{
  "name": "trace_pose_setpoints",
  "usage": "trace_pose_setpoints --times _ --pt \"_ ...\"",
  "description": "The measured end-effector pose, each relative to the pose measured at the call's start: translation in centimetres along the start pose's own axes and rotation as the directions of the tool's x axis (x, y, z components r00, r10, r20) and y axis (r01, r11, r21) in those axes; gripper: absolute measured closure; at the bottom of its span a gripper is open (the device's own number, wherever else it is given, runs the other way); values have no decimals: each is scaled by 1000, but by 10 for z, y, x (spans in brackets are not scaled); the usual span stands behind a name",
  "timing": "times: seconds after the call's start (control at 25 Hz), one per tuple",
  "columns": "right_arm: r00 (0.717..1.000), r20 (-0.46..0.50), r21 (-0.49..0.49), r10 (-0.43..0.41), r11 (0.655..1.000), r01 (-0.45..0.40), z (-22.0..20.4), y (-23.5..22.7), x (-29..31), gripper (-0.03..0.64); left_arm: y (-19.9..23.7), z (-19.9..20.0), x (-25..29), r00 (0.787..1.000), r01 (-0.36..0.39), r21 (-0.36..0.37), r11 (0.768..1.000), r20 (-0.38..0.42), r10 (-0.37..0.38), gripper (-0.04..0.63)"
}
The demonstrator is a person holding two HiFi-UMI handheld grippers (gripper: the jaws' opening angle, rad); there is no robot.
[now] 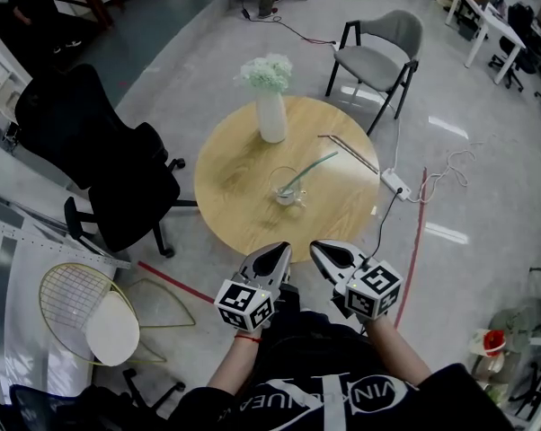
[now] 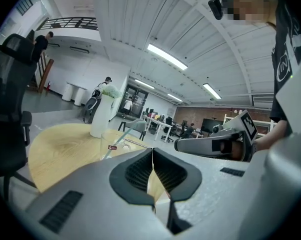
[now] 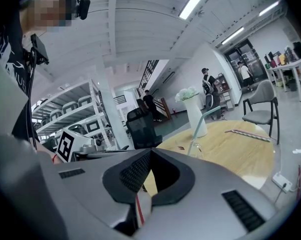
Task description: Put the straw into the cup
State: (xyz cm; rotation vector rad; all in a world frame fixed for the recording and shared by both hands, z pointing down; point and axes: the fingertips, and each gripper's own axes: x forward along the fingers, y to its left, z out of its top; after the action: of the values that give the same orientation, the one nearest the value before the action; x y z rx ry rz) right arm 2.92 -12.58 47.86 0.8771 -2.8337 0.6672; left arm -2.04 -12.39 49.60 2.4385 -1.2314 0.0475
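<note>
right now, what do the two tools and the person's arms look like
The left tool and right tool are grey tapered shells with dark ribbed pads inside. Each carries a cube of black-and-white square markers at its rear. The person wears a black top with pale lettering and a red band at the left wrist.

Table (image 1: pixel 235 182): round, wooden.
Vase (image 1: pixel 271 115): white, upright on table, pale flowers.
Grey chair (image 1: pixel 378 54): beyond table.
Black chair (image 1: pixel 109 164): left of table.
Power strip (image 1: pixel 394 183): floor, right of table.
</note>
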Motion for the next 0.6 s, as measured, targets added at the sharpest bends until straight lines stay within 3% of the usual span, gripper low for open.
trace_pose_setpoints --times 0.6 --pt "1000 16 -17 5 1000 -4 -4 24 -19 614 -29 -6 -19 1000 31 30 999 -4 -30 583"
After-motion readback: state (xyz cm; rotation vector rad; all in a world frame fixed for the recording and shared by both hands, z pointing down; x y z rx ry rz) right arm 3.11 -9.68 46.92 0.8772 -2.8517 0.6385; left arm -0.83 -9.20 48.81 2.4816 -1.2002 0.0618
